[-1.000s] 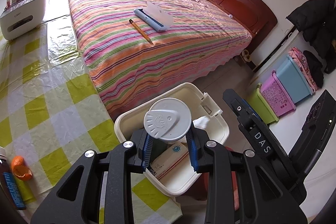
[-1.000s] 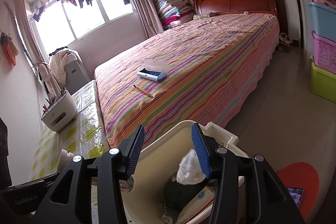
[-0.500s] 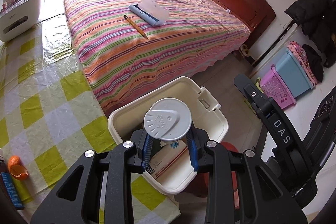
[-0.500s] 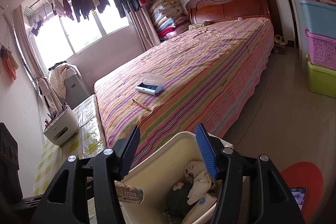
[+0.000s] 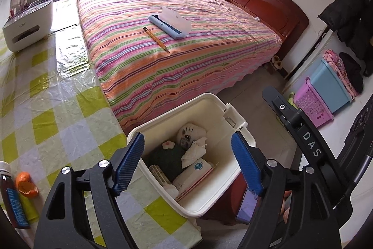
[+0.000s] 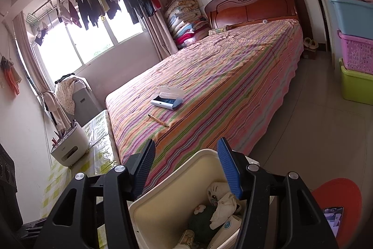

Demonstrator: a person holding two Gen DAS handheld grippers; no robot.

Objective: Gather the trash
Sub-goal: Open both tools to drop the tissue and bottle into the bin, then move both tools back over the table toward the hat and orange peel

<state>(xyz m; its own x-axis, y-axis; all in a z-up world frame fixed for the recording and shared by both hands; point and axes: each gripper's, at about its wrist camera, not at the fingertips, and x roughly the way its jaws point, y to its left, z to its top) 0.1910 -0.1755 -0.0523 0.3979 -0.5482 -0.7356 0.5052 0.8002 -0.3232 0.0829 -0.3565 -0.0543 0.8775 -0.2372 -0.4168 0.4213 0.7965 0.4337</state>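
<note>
A cream waste bin (image 5: 209, 116) stands at the corner of the checked table, below both grippers. Inside lie a white plush toy (image 5: 191, 132), crumpled tissue (image 5: 194, 153), a dark green lump, a flat paper pack and a labelled jar (image 5: 158, 175) on its side. My left gripper (image 5: 187, 135) hangs over the bin with its jaws opening and nothing between them. My right gripper (image 6: 186, 141) stands open and empty above the bin's (image 6: 167, 197) far rim. An orange peel (image 5: 26, 183) and a brown bottle (image 5: 11, 197) lie on the table at the left.
A striped bed (image 5: 186, 57) behind the bin carries a pencil (image 5: 156, 39) and an open blue case (image 5: 170, 22). A white organiser (image 5: 28, 18) sits far left on the table. Coloured baskets (image 5: 326, 95) line the right wall. A red stool (image 6: 335, 197) with a phone stands beside the bin.
My left gripper's jaws have spread wide and the white-lidded jar they held has dropped into the bin. The right gripper's jaws stand a little wider than before.
</note>
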